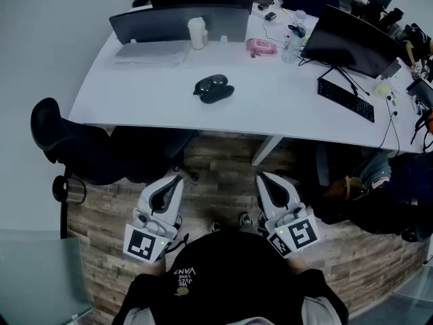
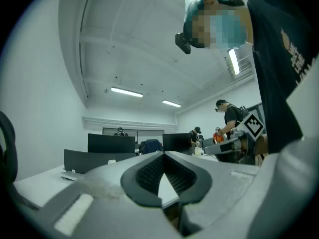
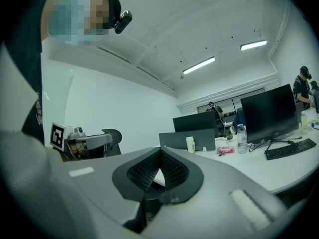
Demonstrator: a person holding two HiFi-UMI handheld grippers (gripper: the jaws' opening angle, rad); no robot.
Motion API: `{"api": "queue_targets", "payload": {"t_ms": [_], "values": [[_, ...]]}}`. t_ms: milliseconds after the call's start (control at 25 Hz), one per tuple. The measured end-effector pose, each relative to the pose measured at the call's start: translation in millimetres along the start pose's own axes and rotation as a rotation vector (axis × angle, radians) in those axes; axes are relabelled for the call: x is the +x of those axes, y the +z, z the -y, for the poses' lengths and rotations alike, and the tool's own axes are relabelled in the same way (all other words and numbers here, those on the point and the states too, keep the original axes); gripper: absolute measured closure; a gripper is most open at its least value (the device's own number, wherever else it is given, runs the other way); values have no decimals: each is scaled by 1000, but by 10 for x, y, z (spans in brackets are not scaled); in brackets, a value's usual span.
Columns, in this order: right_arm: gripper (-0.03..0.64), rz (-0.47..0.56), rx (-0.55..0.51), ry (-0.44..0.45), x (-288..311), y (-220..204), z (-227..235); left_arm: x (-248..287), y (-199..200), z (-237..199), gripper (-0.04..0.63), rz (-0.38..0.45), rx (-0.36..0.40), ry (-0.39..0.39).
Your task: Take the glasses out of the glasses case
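The dark glasses case (image 1: 214, 89) lies on the white desk (image 1: 155, 93), near its middle, and looks like two rounded dark halves side by side. Both grippers hang low in front of the person's body, over the wooden floor and well short of the desk. My left gripper (image 1: 174, 177) points level toward the desk, shut with nothing between its pads (image 2: 149, 171). My right gripper (image 1: 262, 177) is beside it, also level and shut with nothing held (image 3: 160, 150). The case does not show in either gripper view.
On the desk stand a dark divider panel (image 1: 179, 23), a white cup (image 1: 197, 32), a pink item (image 1: 261, 47), a bottle (image 1: 292, 46), a monitor (image 1: 352, 40) and a keyboard (image 1: 346, 99). A black chair (image 1: 74, 144) is tucked at the left. People stand in the background.
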State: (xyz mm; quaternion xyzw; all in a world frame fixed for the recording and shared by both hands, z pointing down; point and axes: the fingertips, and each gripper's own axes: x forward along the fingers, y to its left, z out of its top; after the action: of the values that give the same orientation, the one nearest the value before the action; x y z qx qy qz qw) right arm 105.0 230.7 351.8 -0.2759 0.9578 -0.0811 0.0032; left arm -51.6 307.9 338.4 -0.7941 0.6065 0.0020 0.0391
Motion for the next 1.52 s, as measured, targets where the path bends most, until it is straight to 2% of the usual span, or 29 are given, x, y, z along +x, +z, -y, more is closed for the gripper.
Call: {"api": "queue_targets", "payload": {"t_ms": [400, 560, 720, 840, 1120, 1280, 1400, 1520], "values": [[618, 12, 31, 4, 129, -70, -128, -75, -98, -185, 594, -3, -12, -16], [618, 2, 38, -4, 131, -110, -107, -36, -31, -164, 594, 46, -8, -47], [618, -5, 48, -10, 188, -141, -29, 9, -167, -233, 594, 5, -25, -29], [618, -9, 52, -9, 266, -157, 66, 101, -207, -277, 594, -7, -21, -23], [618, 1, 55, -9, 540, -77, 405, 495, -111, -418, 594, 30, -5, -29], [618, 5, 54, -3, 719, -21, 631, 690, -219, -584, 594, 4, 4, 17], [618, 4, 55, -1, 873, -4, 799, 890, -178, -666, 594, 35, 3, 20], [618, 4, 60, 0, 1007, 18, 985, 1065, -282, -758, 594, -4, 8, 44]]}}
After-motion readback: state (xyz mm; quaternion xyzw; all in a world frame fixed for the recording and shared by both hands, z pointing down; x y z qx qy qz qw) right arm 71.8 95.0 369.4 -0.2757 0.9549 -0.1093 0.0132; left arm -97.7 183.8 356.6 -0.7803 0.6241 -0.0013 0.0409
